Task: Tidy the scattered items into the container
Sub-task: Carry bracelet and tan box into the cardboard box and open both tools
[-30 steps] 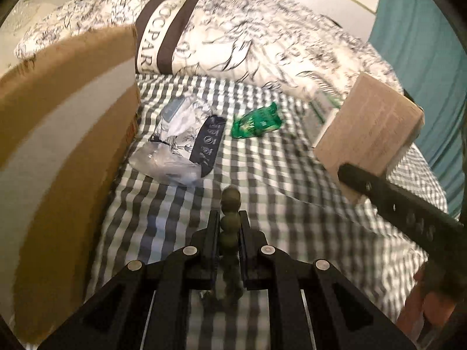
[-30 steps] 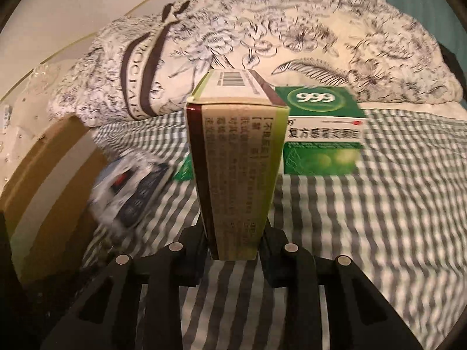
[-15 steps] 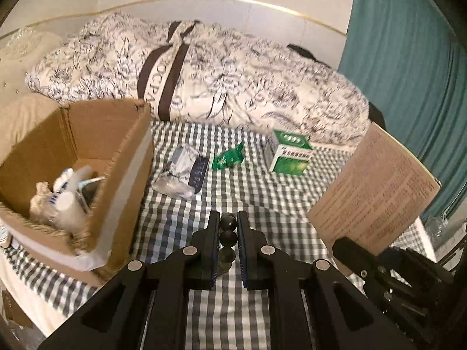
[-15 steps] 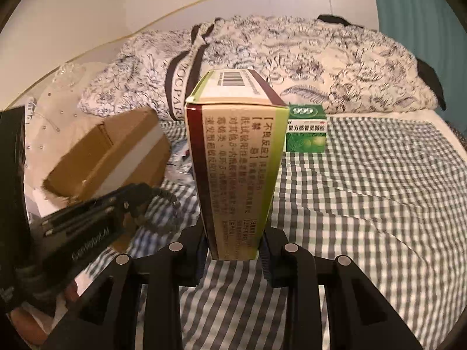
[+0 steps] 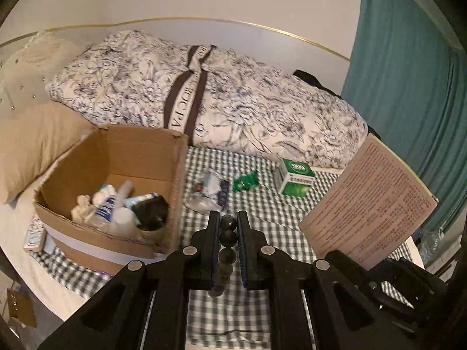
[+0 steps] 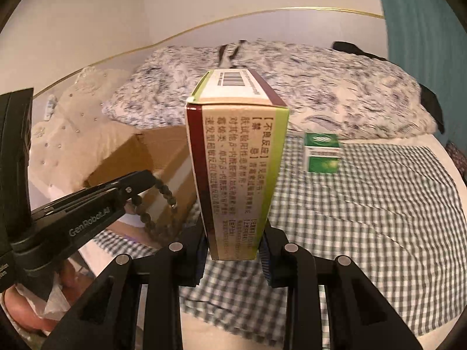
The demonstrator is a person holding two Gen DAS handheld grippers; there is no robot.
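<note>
My left gripper [image 5: 228,218] is shut on a string of dark beads [image 5: 228,237], raised above the checked sheet just right of the open cardboard box [image 5: 178,175]. The box holds several bottles and packets. My right gripper [image 6: 233,239] is shut on a tall beige medicine box [image 6: 236,169], held upright in the air. In the right wrist view the left gripper [image 6: 143,179] shows at the left with the beads [image 6: 167,197] hanging from it in front of the cardboard box [image 6: 154,151]. A clear plastic packet [image 5: 207,194], a green sachet [image 5: 244,181] and a green medicine box [image 5: 294,180] lie on the sheet.
A floral duvet [image 5: 248,102] is bunched across the back of the bed. A beige pillow [image 5: 32,151] lies left of the cardboard box. A teal curtain [image 5: 408,87] hangs on the right. A person's hand [image 6: 20,312] shows at the lower left.
Both grippers have risen and drawn back from the bed, each keeping its hold. The inside of the cardboard box has come into the left wrist view.
</note>
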